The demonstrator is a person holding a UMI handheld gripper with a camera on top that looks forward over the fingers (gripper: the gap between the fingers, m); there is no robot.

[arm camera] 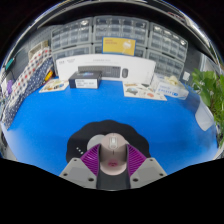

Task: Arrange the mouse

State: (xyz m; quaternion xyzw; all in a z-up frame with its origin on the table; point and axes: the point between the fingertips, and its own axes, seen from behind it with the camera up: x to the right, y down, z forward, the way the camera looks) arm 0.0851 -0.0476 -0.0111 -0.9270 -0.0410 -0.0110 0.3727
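Note:
A beige computer mouse (111, 149) with a scroll wheel sits between my gripper's (112, 159) two fingers, its rear end nearest the camera. Both purple pads (93, 158) press against its sides, so the gripper is shut on the mouse. Under and around the mouse lies a dark round mouse mat (111, 128) on the blue table (70, 115). I cannot tell whether the mouse rests on the mat or is lifted slightly above it.
Along the back of the table stand a white box with a black device (90, 73), a paper sheet (53, 86) and a tray of small items (150, 90). Shelving runs down the left side (25, 80). A green plant (212, 92) is at the right.

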